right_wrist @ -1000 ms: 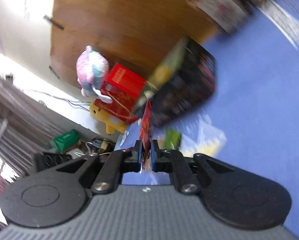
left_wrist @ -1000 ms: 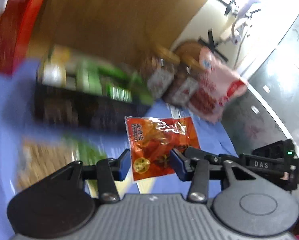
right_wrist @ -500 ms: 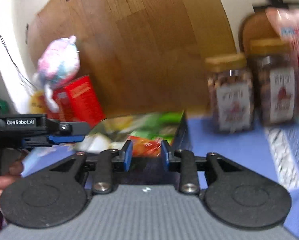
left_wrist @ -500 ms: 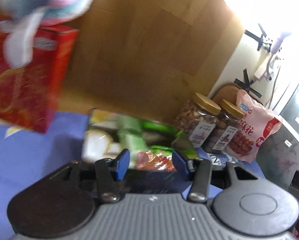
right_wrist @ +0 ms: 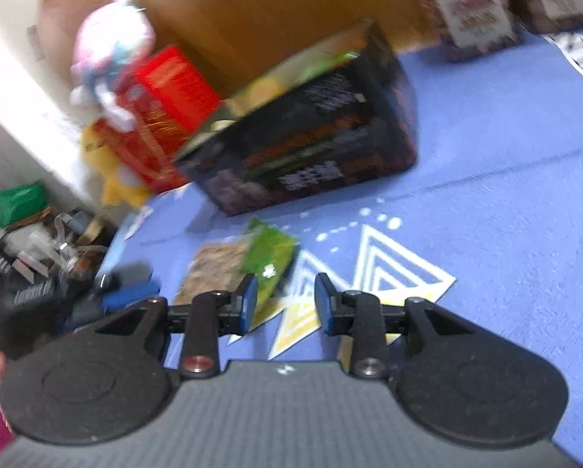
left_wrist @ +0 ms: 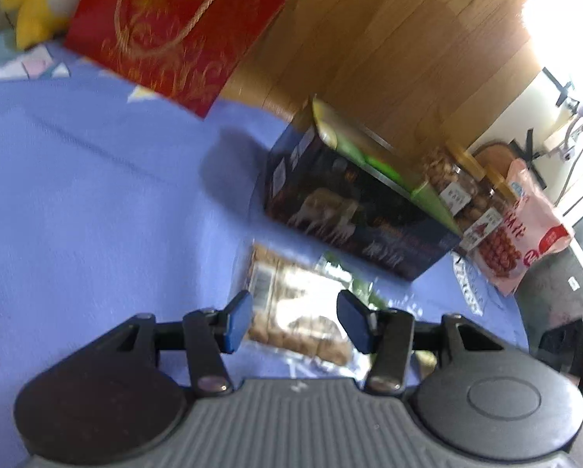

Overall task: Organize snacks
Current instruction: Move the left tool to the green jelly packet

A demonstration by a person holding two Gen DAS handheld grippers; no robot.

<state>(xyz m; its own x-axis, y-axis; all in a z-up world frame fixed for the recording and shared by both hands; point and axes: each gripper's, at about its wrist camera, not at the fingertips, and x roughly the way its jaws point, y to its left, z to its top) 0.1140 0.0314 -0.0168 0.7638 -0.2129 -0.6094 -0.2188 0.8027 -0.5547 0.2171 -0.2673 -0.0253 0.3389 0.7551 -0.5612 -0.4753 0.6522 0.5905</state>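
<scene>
The left gripper (left_wrist: 295,321) is standing open with nothing between its blue pads, hovering over a clear packet of brown biscuits (left_wrist: 291,304) that is lying flat on the blue cloth (left_wrist: 96,195). The right gripper (right_wrist: 286,302) is likewise spread wide and empty, pointing down at a green snack packet (right_wrist: 273,257) that is lying just beside, perhaps overlapping, that biscuit packet (right_wrist: 217,269).

Beyond both packets a dark box (left_wrist: 353,210) is sitting with its top open, green wrappers showing inside; in the right wrist view the box (right_wrist: 310,148) is blurred. Further back, two nut jars (left_wrist: 459,191) and a pink bag (left_wrist: 525,230) are standing against the wooden panel (left_wrist: 388,39), and a red gift bag (left_wrist: 174,27) is off to the left.

By my reading, the loose packets are waiting to go into the box. The risks come from the packets themselves: both are thin, flat and glossy, so a gripper closing from above may be sliding off the film or pinching cloth along with it. Since the two packets are lying so close, one grip could be dragging the other along. The biscuits look brittle, so a hard squeeze could be cracking them. Both grippers are aiming at the same small patch, so they may be colliding.

The biscuit packet is transparent with a white label; the green one is crinkled and shiny.
</scene>
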